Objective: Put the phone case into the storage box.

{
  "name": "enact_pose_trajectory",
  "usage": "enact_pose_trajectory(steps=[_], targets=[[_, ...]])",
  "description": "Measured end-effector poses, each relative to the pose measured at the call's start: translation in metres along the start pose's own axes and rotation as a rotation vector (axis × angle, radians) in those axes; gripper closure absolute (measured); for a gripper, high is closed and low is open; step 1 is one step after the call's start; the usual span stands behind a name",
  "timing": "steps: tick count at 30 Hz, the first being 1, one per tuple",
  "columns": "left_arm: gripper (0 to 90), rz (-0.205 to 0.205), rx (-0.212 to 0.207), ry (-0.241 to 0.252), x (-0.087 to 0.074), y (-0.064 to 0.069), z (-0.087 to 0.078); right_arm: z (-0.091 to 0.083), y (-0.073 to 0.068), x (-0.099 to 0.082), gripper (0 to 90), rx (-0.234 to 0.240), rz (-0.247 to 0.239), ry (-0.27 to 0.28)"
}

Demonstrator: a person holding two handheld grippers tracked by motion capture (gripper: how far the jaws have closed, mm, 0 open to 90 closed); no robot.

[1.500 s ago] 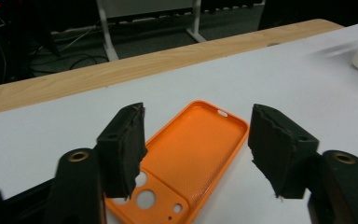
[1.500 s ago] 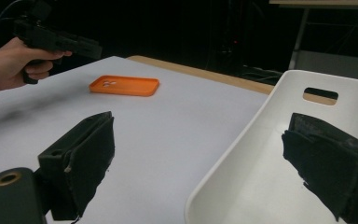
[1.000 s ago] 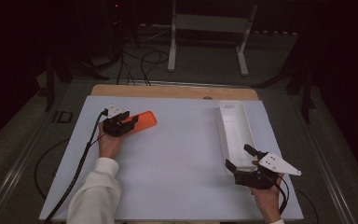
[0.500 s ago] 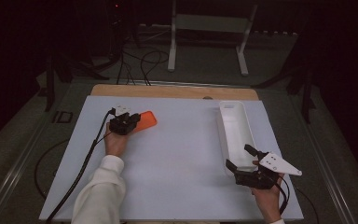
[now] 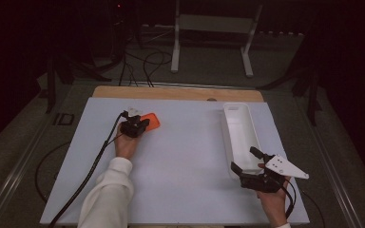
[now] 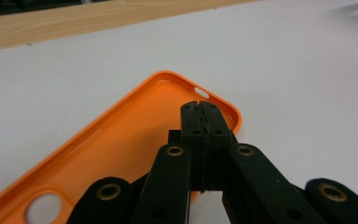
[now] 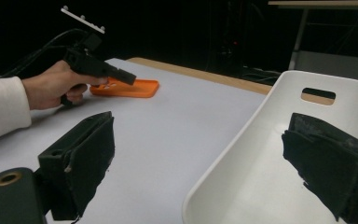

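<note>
An orange phone case [image 5: 152, 121] [image 6: 130, 130] lies hollow side up on the white table [image 5: 190, 156], at the far left. My left gripper [image 5: 145, 125] [image 6: 199, 106] is shut, its tips just over the inside of the case near one end; I see nothing between the pads. From the right gripper view, the left gripper [image 7: 130, 78] reaches over the case [image 7: 137, 87]. My right gripper [image 5: 244, 159] [image 7: 200, 126] is open at the near end of a long white tray [image 5: 226, 130] [image 7: 261, 116]. One jaw is inside the tray, the other outside its wall.
A wooden strip [image 5: 176, 92] runs along the table's far edge. Beyond it stand a metal frame [image 5: 214, 23] and floor cables [image 5: 138, 61]. The left gripper's cable [image 5: 92, 166] trails off the near left side.
My left gripper has edged a little to the right, farther over the orange case. The right gripper and tray have stayed put.
</note>
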State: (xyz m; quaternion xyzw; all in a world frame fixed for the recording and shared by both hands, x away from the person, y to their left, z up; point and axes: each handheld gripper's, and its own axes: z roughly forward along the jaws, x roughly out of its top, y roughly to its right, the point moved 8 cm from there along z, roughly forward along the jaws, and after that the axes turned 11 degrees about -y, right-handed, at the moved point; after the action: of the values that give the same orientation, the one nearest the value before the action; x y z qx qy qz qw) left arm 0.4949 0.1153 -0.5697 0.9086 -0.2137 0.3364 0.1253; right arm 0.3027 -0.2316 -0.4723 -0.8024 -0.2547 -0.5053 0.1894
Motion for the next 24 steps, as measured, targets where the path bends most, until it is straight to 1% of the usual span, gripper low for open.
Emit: enact_pose_trajectory(steps=[3, 5, 7, 8, 12, 14, 20, 24], targets=[[90.0, -0.003, 0.003, -0.022, -0.001, 0.002, 0.005, -0.001, 0.0, 0.0, 8.6, 0.0, 0.001, 0.001], [90.0, -0.002, -0.003, -0.032, -0.002, 0.004, 0.008, -0.001, 0.001, 0.0, 8.6, -0.001, 0.0, 0.001], [90.0, 0.001, 0.005, -0.045, -0.003, 0.005, 0.011, -0.001, 0.0, 0.0, 8.6, -0.001, 0.001, 0.0], [90.0, -0.007, 0.0, -0.044, -0.003, 0.006, 0.012, -0.001, 0.001, 0.0, 8.6, 0.0, 0.0, 0.001], [90.0, -0.011, -0.001, -0.05, -0.002, 0.006, 0.014, -0.001, 0.001, 0.0, 8.6, -0.001, 0.001, 0.0], [90.0, -0.02, -0.001, -0.053, -0.002, 0.006, 0.015, -0.001, 0.002, 0.0, 8.6, -0.002, 0.003, -0.001], [90.0, -0.032, 0.018, -0.076, -0.002, 0.003, 0.018, 0.0, 0.001, 0.0, 8.6, -0.001, 0.002, -0.004], [90.0, -0.036, 0.004, -0.079, -0.001, 0.005, 0.019, 0.0, 0.002, -0.001, 8.7, -0.002, 0.004, -0.007]])
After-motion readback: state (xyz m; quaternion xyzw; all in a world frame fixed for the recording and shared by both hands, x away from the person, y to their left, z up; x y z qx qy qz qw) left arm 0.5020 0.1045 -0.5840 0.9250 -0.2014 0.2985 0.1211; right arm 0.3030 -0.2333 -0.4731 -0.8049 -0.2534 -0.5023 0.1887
